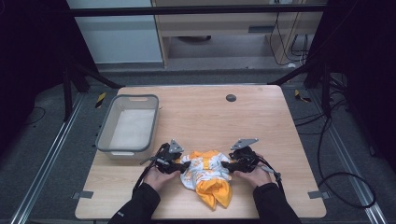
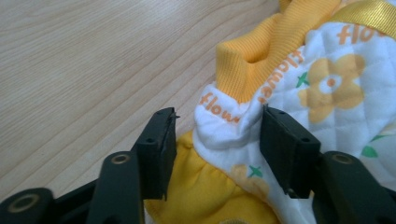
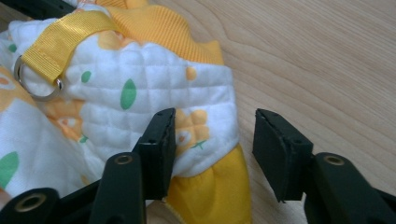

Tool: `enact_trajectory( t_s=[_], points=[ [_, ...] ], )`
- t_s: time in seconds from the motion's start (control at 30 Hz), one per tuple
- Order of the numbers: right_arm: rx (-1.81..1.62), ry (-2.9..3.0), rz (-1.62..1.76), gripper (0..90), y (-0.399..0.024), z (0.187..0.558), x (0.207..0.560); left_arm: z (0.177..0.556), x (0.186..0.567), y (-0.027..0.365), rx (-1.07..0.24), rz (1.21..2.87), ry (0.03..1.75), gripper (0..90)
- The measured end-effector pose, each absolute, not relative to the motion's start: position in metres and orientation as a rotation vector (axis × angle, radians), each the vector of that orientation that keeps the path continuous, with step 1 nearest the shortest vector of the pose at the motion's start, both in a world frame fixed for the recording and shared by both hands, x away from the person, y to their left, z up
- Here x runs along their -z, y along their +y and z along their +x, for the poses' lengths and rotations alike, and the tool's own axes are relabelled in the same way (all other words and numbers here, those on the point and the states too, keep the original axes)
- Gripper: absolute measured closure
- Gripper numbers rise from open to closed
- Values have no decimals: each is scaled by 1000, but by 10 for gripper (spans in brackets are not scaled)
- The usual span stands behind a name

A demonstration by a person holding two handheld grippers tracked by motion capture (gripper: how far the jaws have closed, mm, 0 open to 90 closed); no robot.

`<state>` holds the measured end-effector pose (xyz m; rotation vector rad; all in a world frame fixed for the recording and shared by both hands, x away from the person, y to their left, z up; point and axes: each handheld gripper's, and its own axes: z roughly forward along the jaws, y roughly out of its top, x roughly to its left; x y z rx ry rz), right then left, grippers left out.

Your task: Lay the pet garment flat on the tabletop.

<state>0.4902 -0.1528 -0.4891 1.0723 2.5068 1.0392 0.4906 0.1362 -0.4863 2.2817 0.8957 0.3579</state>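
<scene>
Near the front edge of the wooden table (image 1: 261, 121) we see a small quilted white-and-yellow flowered garment (image 1: 208, 175) lying crumpled between our two tools. Our left gripper (image 2: 218, 135) stands open, a fold of the cloth between its jaws; our right gripper (image 3: 212, 144) is open too, straddling the garment's hem. A grey bin (image 1: 105, 128) sits to the left

Both forearms enter from bottom edge, dark sleeves, angled inward. Left hand (image 1: 156, 177) holds left gripper (image 1: 186, 165), jaws spread apart, pointing right. Right hand (image 1: 254, 176) holds right gripper (image 1: 224, 164), jaws spread too, pointing left. Grippers face each other, apart.
</scene>
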Motion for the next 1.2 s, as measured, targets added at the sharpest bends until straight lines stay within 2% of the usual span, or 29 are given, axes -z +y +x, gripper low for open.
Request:
enact_trajectory(
  t_s=[0.43, 0.57, 0.8, 1.2],
  points=[
    [-986, 2527, 1040, 746, -144, 485, 490, 487, 489, 133, -372, 2287, 930, 656],
    [-992, 2529, 1050, 796, -143, 484, 490, 487, 488, 132, -369, 2283, 952, 713],
    [-1007, 2521, 1082, 828, -144, 485, 489, 484, 488, 131, -380, 2280, 955, 803],
    [-1094, 2467, 1075, 834, -152, 477, 472, 475, 463, 140, -400, 2206, 927, 818]
  ],
)
